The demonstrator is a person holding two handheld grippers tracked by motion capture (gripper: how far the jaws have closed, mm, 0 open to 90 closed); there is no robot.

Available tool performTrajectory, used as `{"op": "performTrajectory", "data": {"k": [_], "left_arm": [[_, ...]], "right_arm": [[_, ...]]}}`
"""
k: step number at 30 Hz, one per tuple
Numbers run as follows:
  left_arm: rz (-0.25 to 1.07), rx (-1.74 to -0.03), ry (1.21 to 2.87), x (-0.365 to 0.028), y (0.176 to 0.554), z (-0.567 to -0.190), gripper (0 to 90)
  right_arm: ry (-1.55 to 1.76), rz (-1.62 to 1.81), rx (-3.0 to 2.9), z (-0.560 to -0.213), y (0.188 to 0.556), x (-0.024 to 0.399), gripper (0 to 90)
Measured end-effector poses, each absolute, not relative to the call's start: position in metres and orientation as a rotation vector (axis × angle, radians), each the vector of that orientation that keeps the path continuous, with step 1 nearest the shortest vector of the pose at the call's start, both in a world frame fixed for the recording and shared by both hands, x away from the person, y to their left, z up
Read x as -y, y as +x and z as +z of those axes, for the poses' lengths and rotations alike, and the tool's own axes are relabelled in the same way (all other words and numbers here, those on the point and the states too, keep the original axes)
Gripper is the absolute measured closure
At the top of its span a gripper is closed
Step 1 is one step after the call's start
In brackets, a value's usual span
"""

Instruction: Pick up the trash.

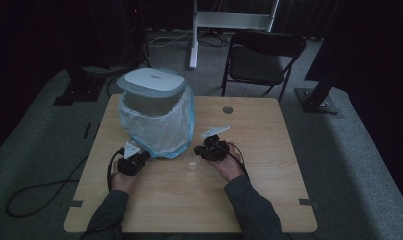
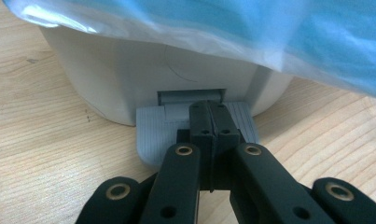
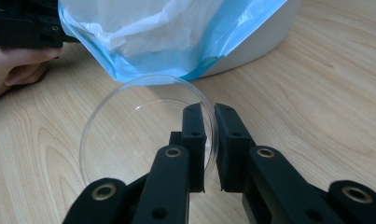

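Clear plastic is what your right gripper (image 3: pixel 210 149) has hold of: a round, shallow dish (image 3: pixel 139 126) whose rim runs up between the two black fingers (image 3: pixel 194 140), pinched at its right edge in the right gripper view. The rest of the dish spreads out to the left of the fingers, over the wooden table (image 3: pixel 325 93), with its far edge just short of the blue and white bag (image 3: pixel 162 37) that hangs down the side of the bin.

From the high view, the white bin (image 1: pixel 156 107) stands at the back left of the table (image 1: pixel 269 190) with its grey lid (image 1: pixel 151 85) raised, and your two hands sit in front of it, well apart, the dish (image 1: pixel 192 166) lying faint between them.

Your left gripper (image 2: pixel 209 123) is low at the foot of the bin (image 2: pixel 129 79). Its fingers (image 2: pixel 199 126) are pressed together, tips resting over the ridged grey pedal (image 2: pixel 150 130) that sticks out from the base; whether they bear down on it you cannot tell.
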State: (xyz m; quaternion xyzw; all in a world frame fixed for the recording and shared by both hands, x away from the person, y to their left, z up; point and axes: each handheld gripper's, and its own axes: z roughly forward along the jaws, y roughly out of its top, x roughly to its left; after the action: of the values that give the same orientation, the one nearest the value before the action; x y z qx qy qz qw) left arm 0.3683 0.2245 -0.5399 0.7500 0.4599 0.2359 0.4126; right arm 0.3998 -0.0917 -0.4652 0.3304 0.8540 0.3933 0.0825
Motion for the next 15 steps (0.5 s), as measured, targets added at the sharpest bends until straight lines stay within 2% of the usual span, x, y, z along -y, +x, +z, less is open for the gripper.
{"op": "performTrajectory", "data": {"k": [15], "left_arm": [[0.592,-1.158,1.885,-0.224,0.368,-0.54,90.0]], "right_arm": [[0.885,1.221,-2.502,-0.438,0.389,0.092,83.7]]}}
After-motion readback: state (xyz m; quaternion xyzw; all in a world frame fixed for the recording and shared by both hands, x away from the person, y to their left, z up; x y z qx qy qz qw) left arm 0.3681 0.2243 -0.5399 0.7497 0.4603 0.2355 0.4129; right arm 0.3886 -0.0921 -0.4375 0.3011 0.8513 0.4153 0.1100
